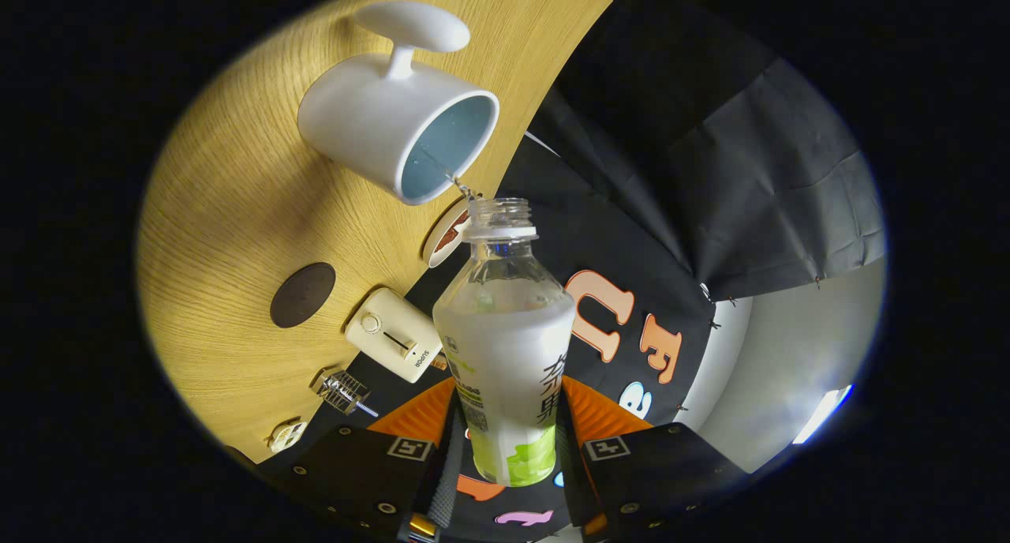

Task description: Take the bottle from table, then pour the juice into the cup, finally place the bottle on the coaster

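- Gripper view: the gripper [507, 440] is clamping the bottle [506, 346], with one finger pressing on each side of its lower body near the label.
- The bottle is sitting between the fingers and reaching ahead of them, its open neck pointing away from the tool and its cap off.
- A thin stream of liquid [454, 178] is running from the bottle's mouth into the cup [394, 125], which is sitting just beyond the neck on the wooden table [237, 211].
- The cup is white outside and pale blue inside, with its handle on the far side from the tool.
- A light round coaster [443, 235] is lying on the table just beside the bottle's neck and near the cup.
- A dark round coaster [303, 293] is lying well apart from the cup, off to the left of the fingers.
- A small white appliance [393, 334] is sitting near the left finger, beside a small metal rack [342, 391].
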